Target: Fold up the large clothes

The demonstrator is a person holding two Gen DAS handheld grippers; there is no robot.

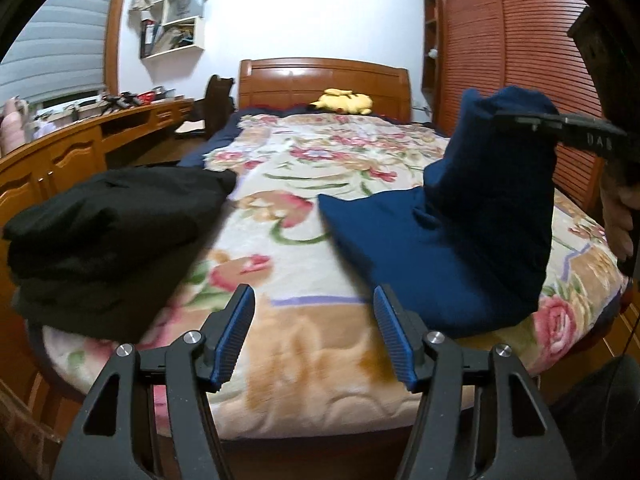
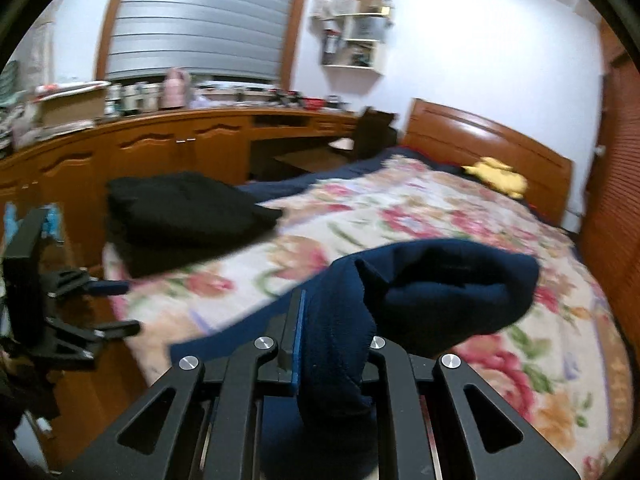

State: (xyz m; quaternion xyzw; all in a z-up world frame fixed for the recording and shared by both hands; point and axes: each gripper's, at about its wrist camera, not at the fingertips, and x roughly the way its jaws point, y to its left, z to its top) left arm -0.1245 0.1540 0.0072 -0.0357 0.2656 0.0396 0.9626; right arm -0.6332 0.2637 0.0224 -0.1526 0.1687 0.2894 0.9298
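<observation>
A navy blue garment (image 1: 460, 236) lies on the floral bedspread (image 1: 304, 208) at the right; its far part is lifted into a peak. My right gripper (image 2: 334, 312) is shut on that lifted navy cloth (image 2: 432, 280); it also shows in the left wrist view (image 1: 520, 120), held by a hand. My left gripper (image 1: 314, 308) is open and empty above the foot of the bed, left of the navy garment. It also shows in the right wrist view (image 2: 120, 308). A folded black garment (image 1: 108, 236) rests at the bed's left side.
A yellow plush toy (image 1: 344, 102) lies by the wooden headboard (image 1: 324, 80). A long wooden desk with clutter (image 1: 80, 140) runs along the left, a dark chair (image 1: 218, 100) beside it. A slatted wardrobe (image 1: 500, 60) stands right of the bed.
</observation>
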